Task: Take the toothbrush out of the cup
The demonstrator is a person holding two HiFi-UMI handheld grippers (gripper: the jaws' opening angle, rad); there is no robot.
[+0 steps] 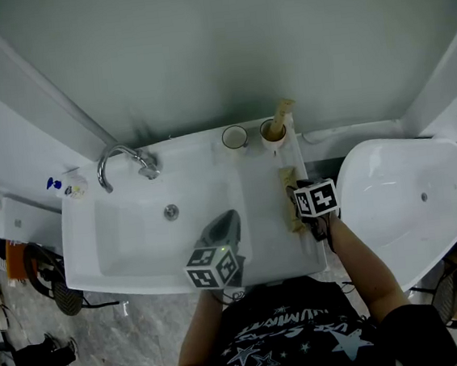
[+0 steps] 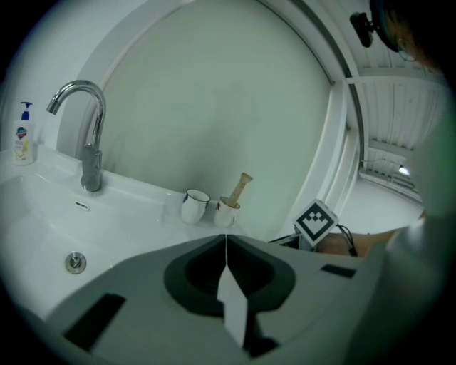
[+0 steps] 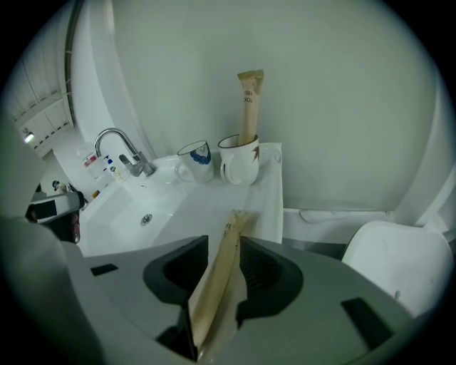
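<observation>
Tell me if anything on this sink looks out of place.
One paper-wrapped toothbrush lies on the sink at its right rim, between the open jaws of the right gripper, while the other toothbrush stands in a cup. Nothing looks spilled or broken.

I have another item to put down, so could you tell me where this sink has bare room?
Free: the back ledge between the faucet and the two cups, and the basin. Crowded: the right ledge, where a wrapped toothbrush lies between the right tool's open jaws, cups just behind.

Chrome tap (image 2: 91,157), soap bottle (image 2: 23,139), white sink (image 1: 128,229)
</observation>
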